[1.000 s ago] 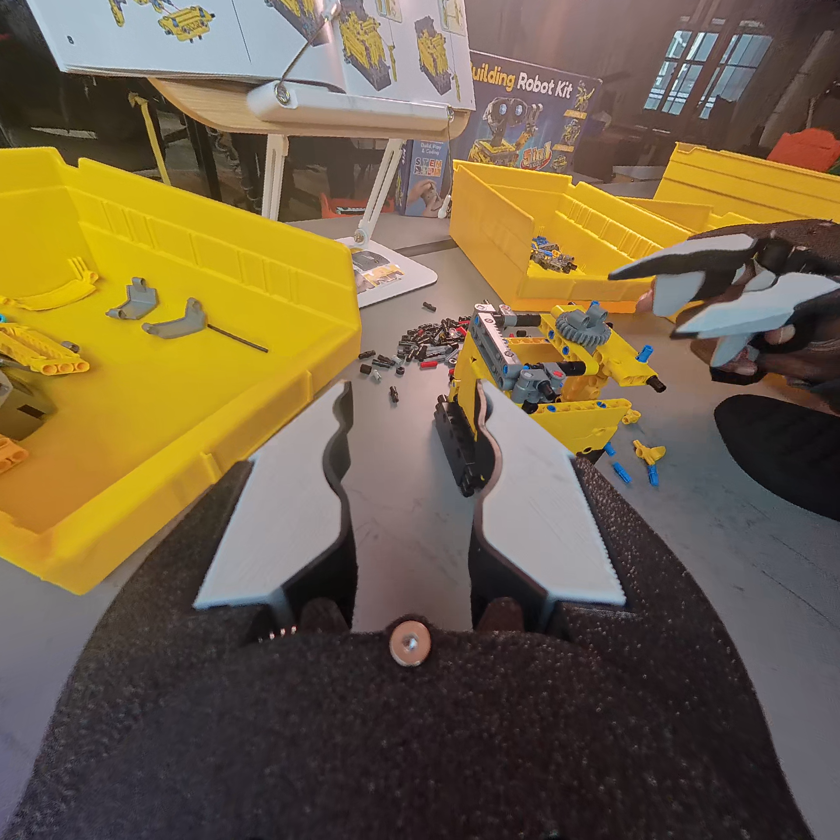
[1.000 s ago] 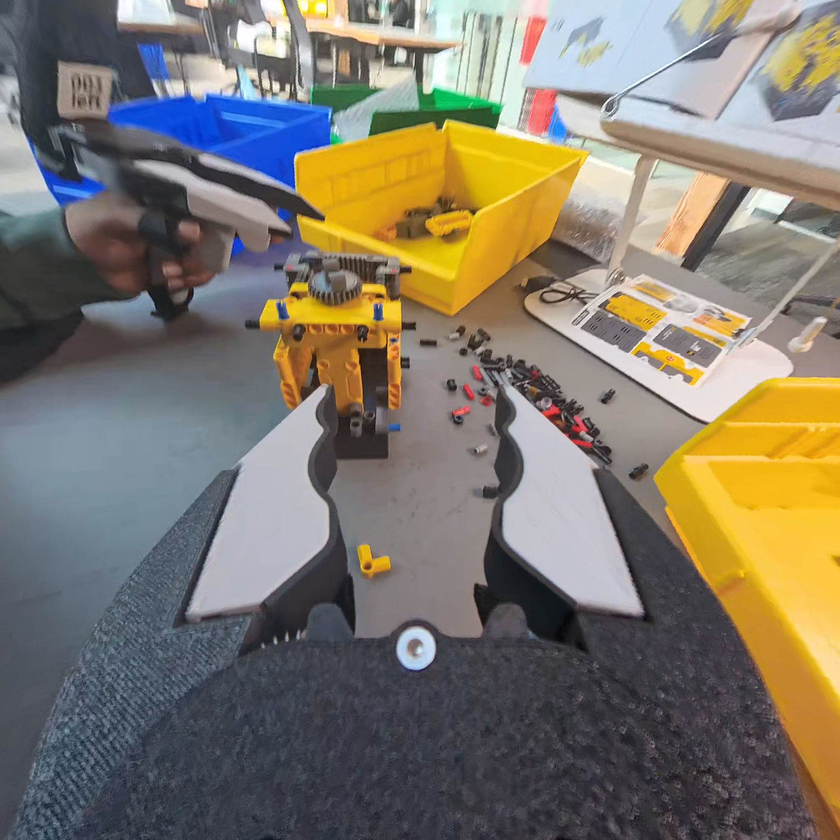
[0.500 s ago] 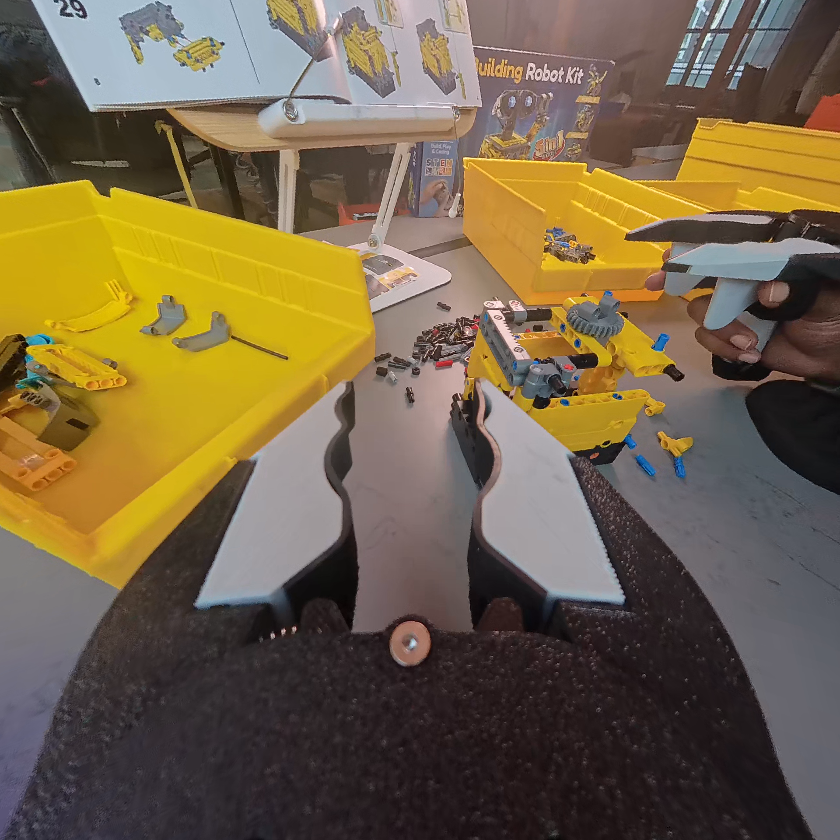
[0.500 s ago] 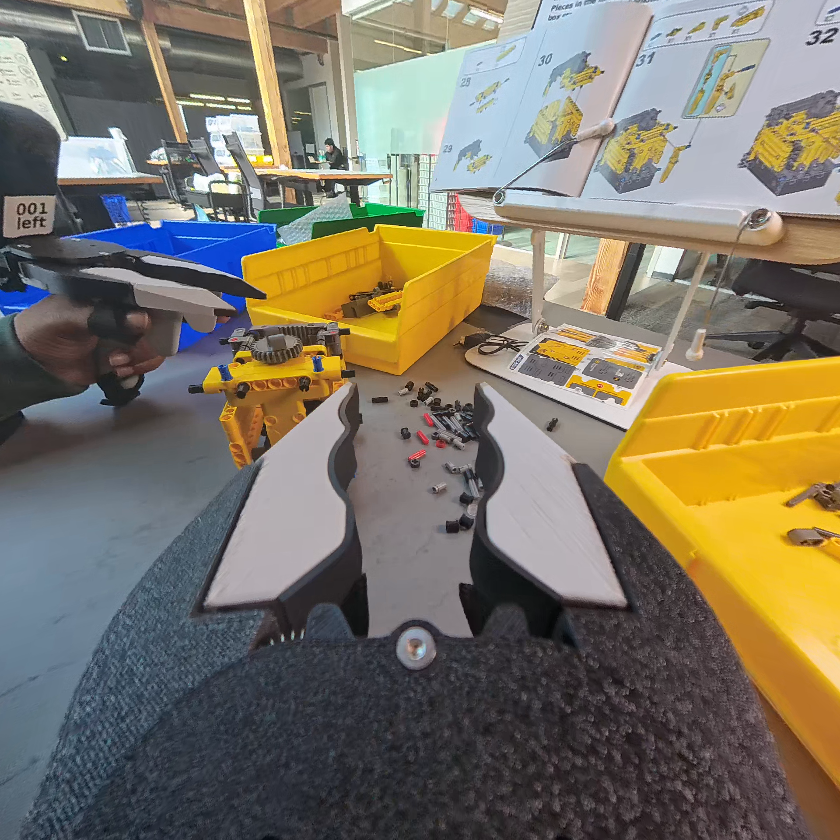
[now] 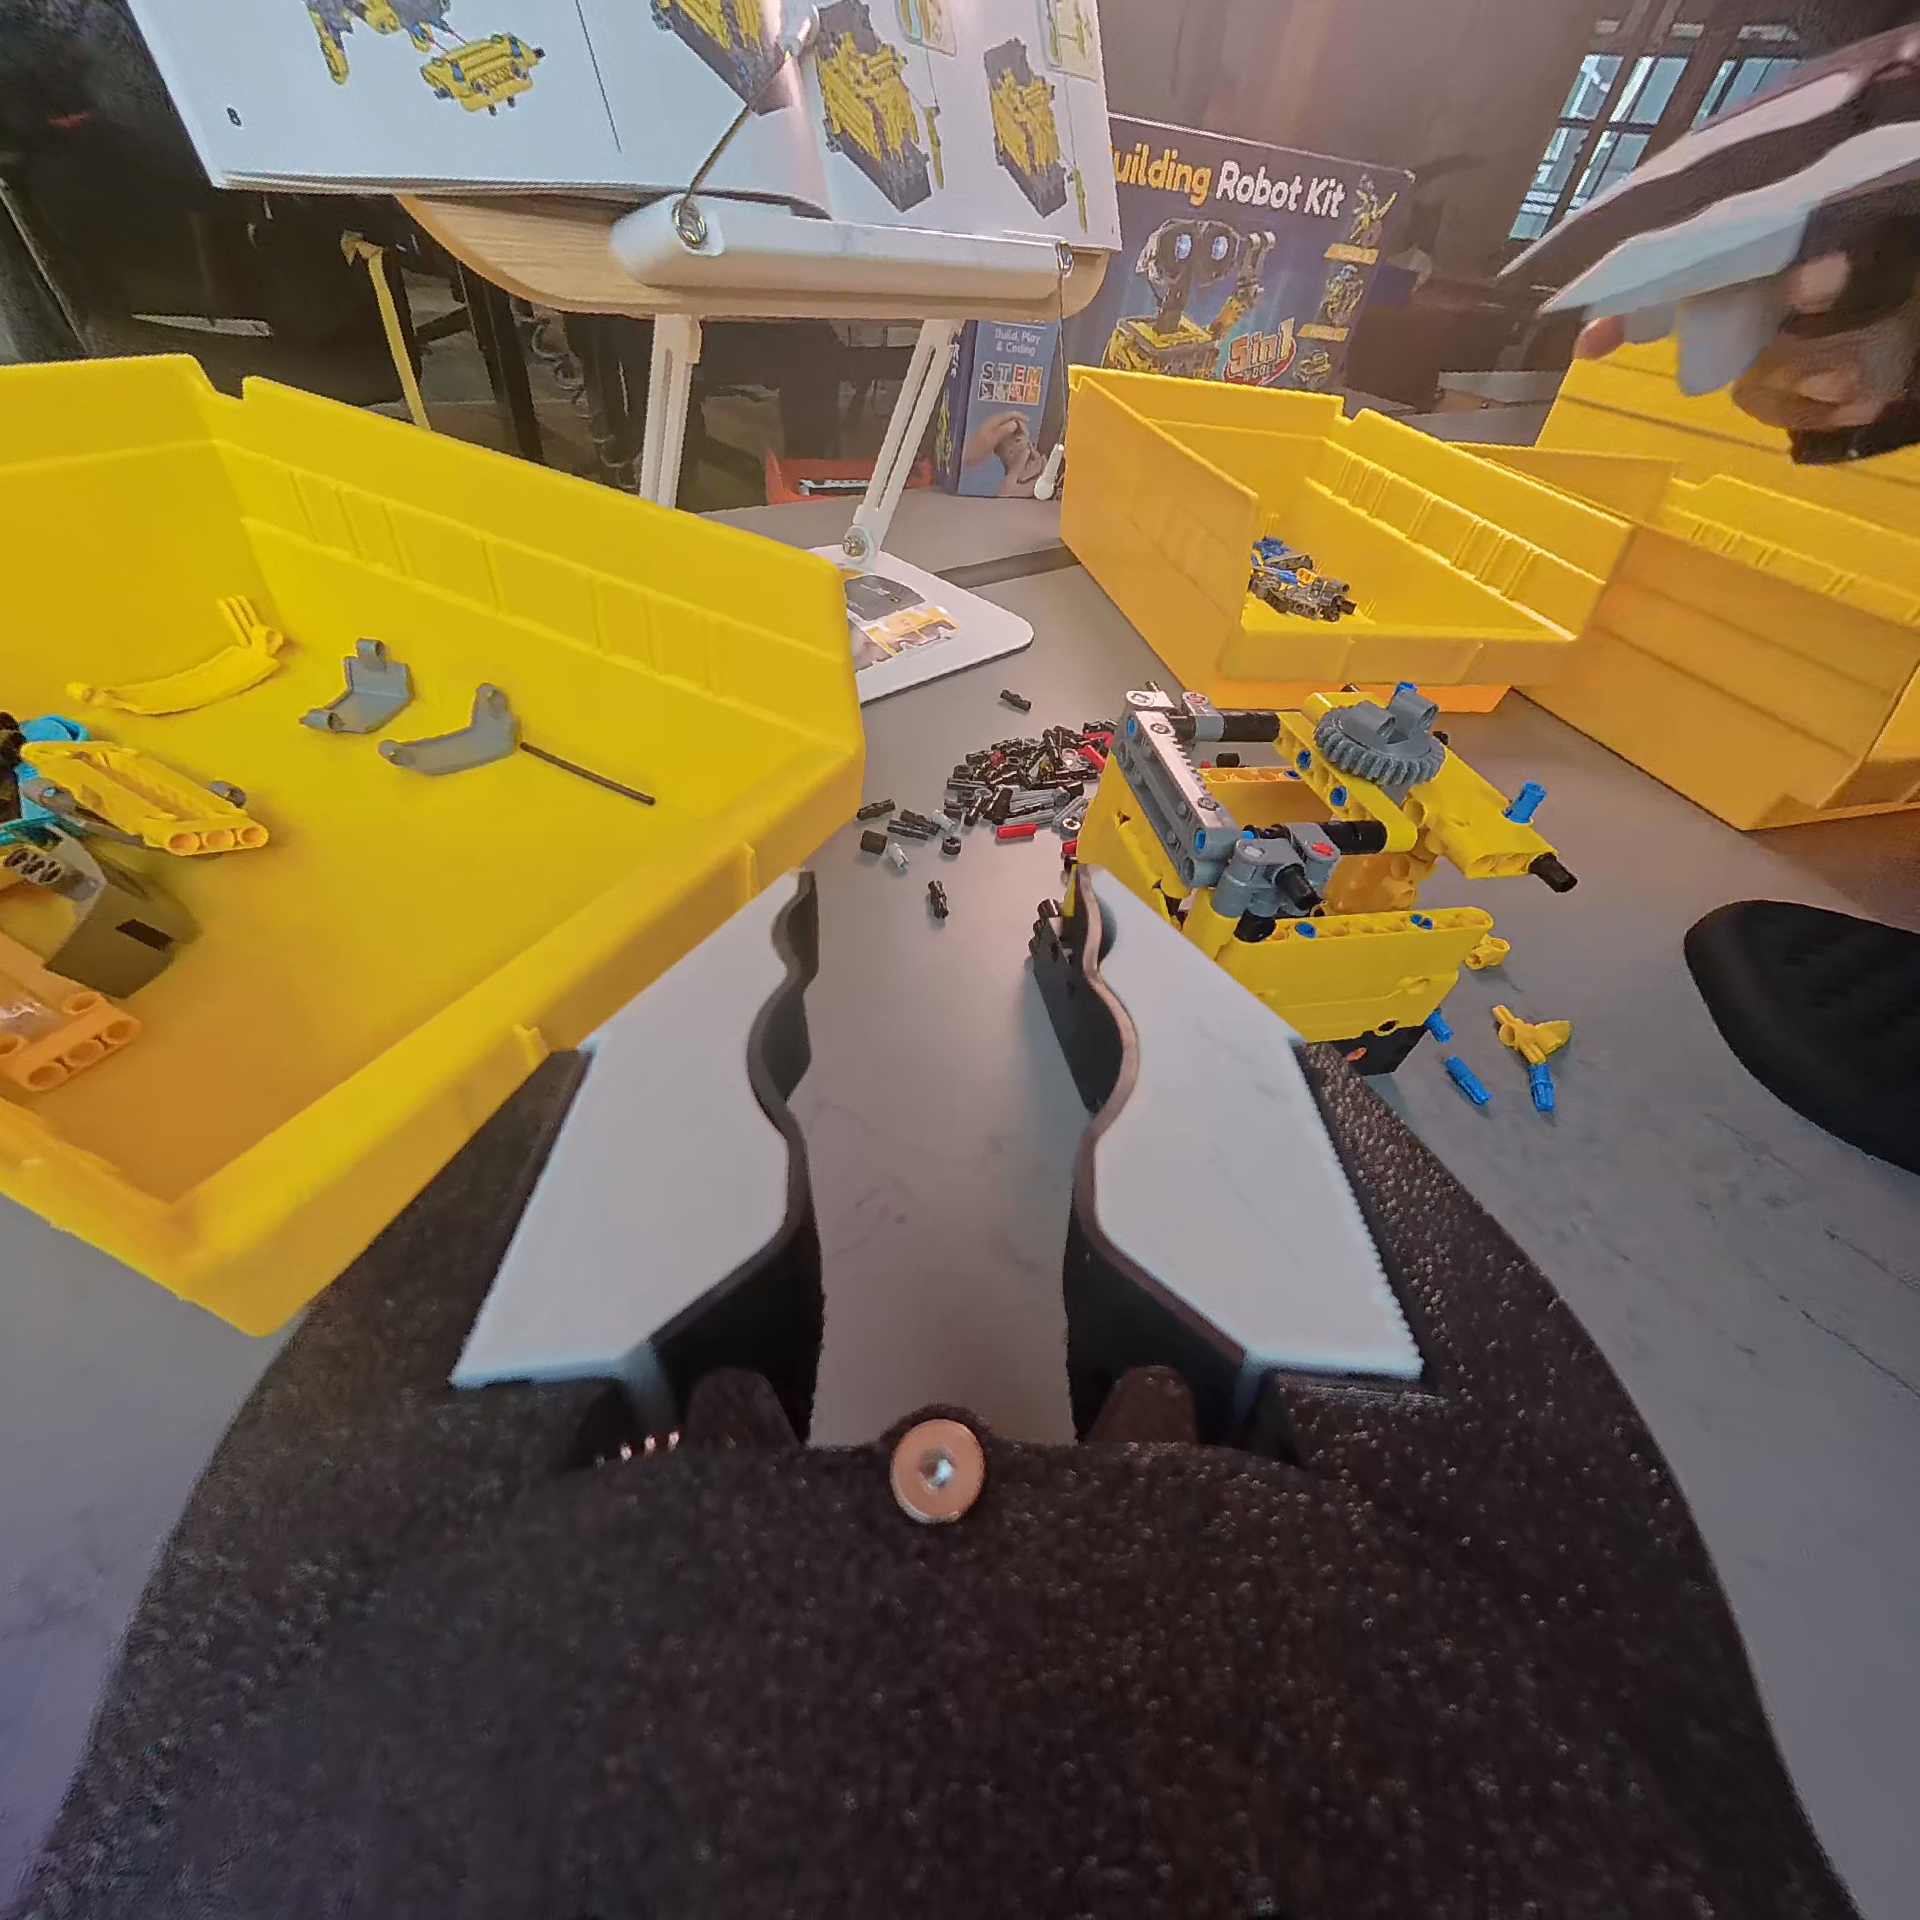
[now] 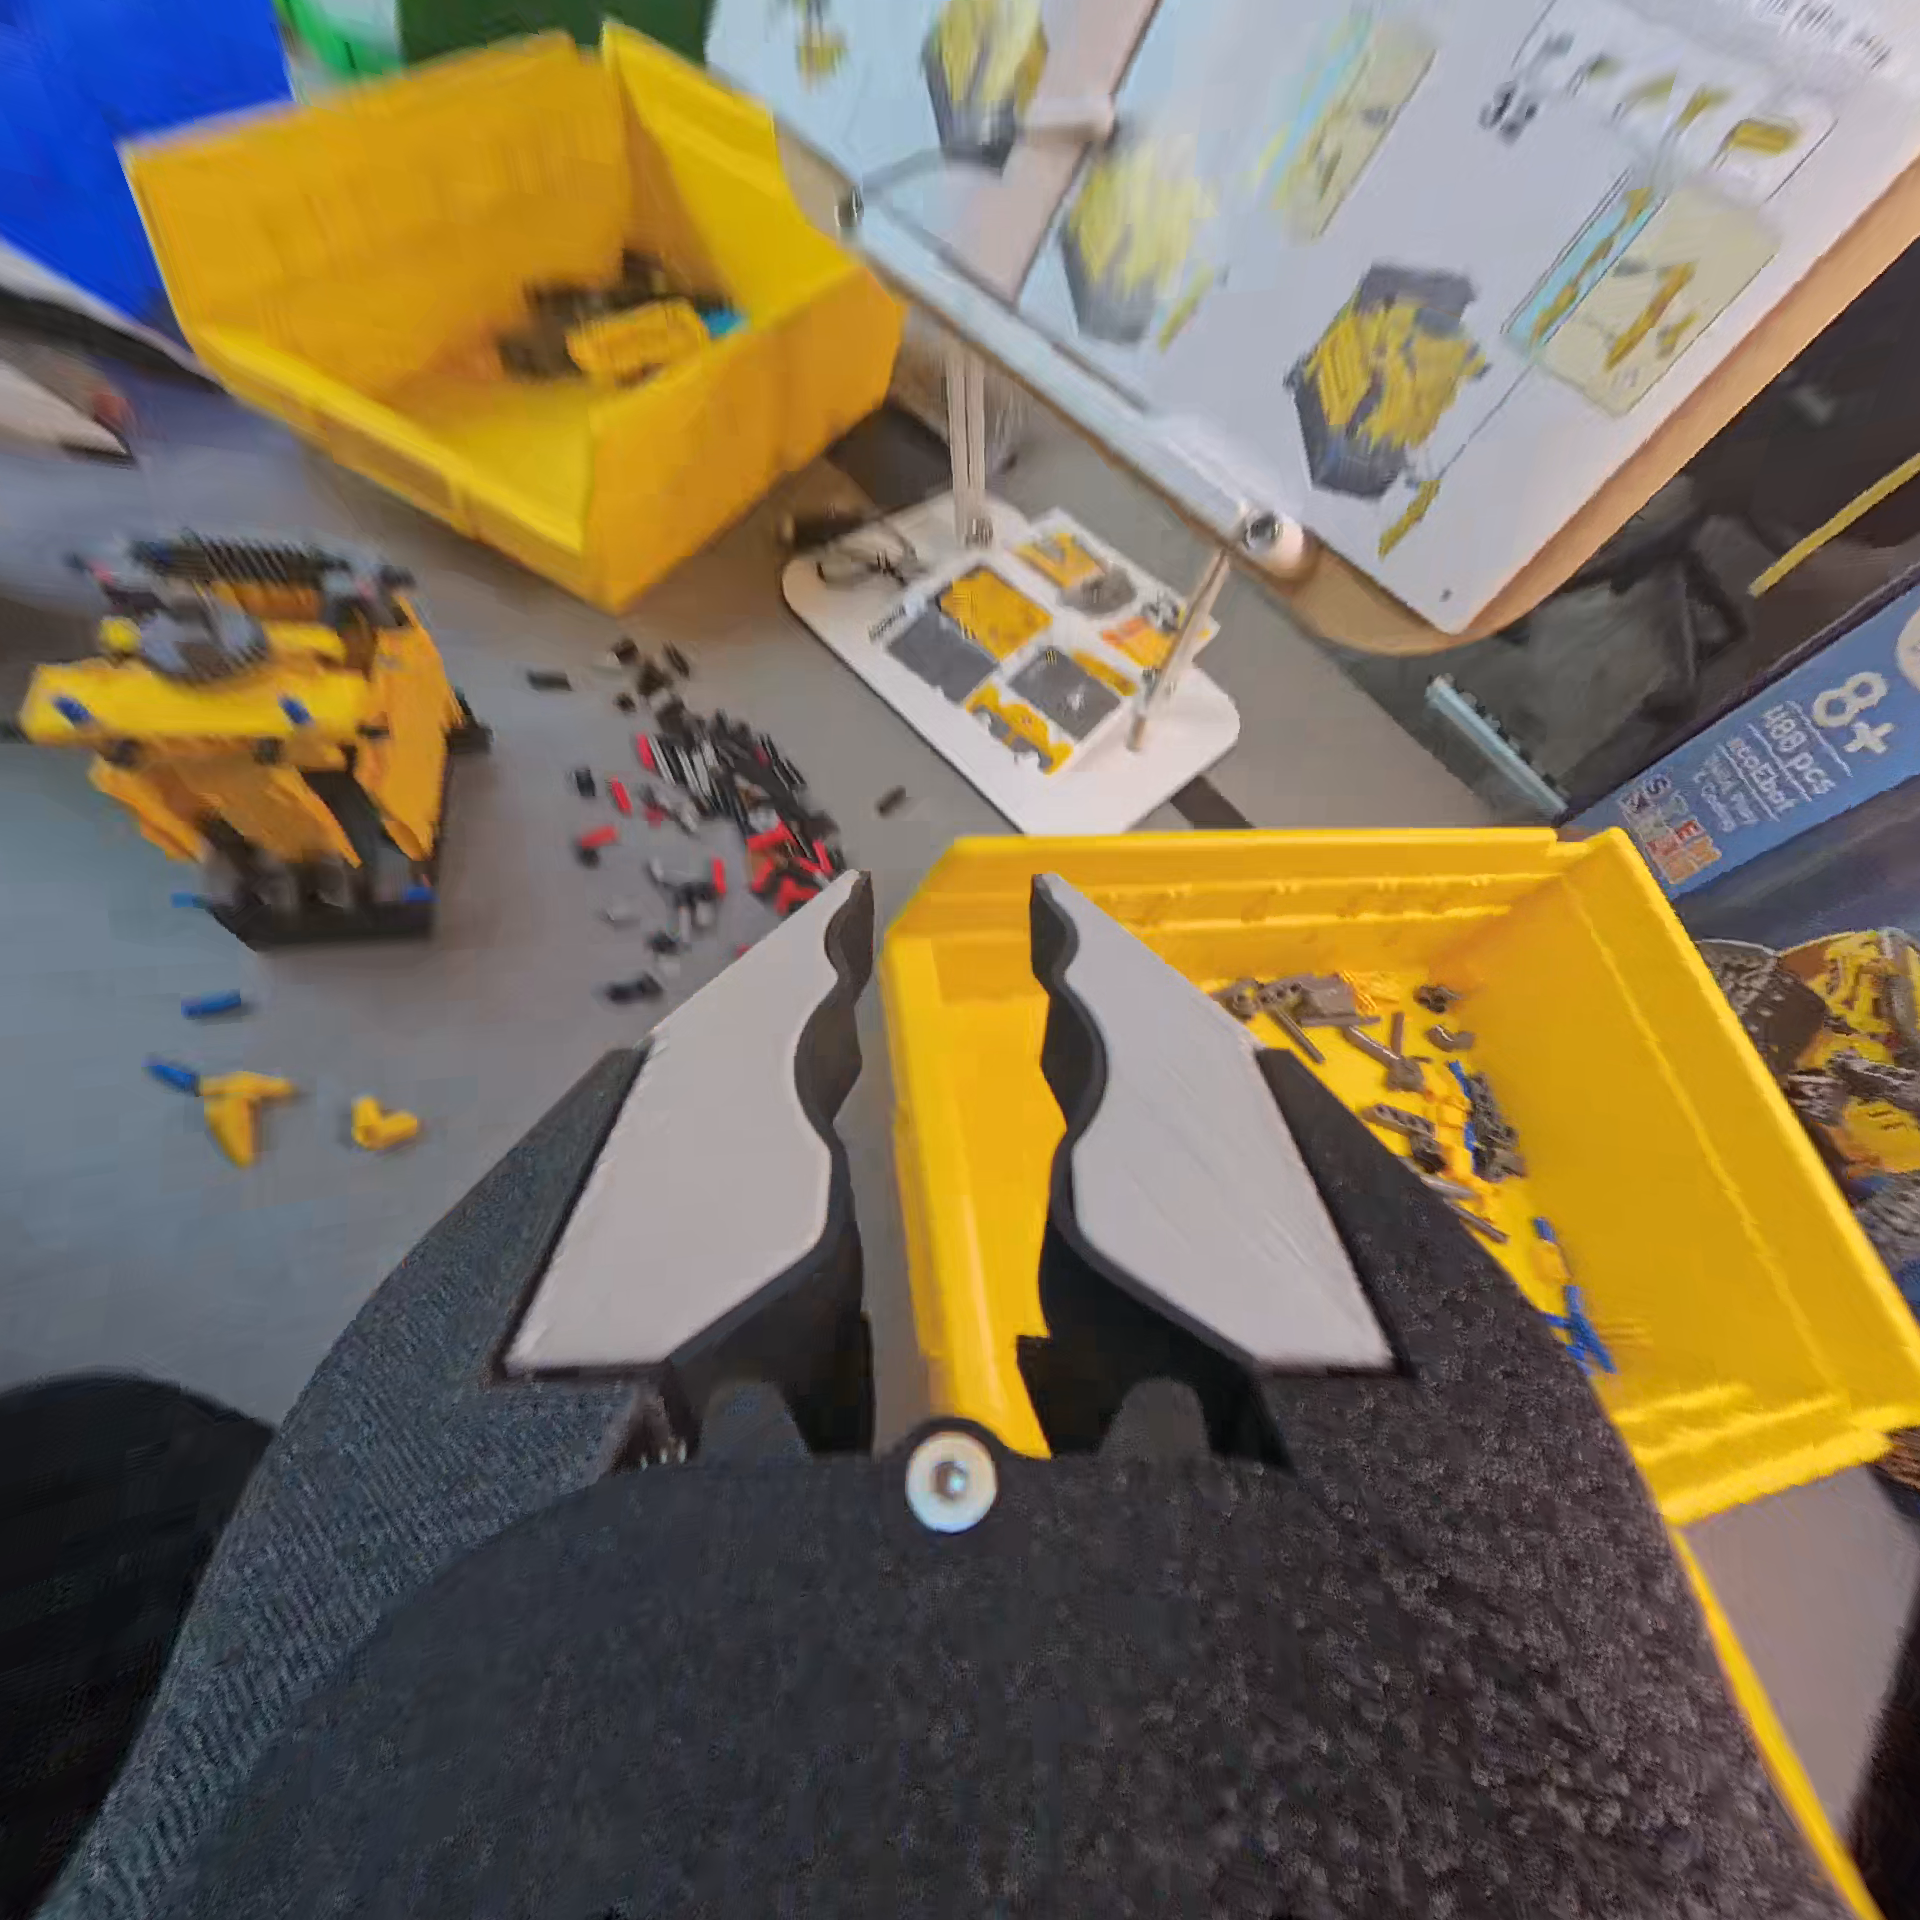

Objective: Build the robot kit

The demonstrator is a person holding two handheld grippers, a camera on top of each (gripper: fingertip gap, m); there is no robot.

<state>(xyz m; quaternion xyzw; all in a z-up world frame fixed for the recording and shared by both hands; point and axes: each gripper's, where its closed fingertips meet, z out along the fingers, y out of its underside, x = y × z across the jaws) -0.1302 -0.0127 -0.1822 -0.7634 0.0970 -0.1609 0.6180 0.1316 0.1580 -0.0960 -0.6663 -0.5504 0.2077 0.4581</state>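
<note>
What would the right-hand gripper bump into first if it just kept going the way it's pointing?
Probably the near corner wall of the yellow bin in front of it. The open right gripper points at that corner, with the scattered small pins just to its left. Depth is hard to judge in this blurred view.

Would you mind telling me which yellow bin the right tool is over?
The right tool is over the yellow bin of grey pieces, not the far bin.

right view blurred, yellow model (image 6: 260, 727) smeared
</note>
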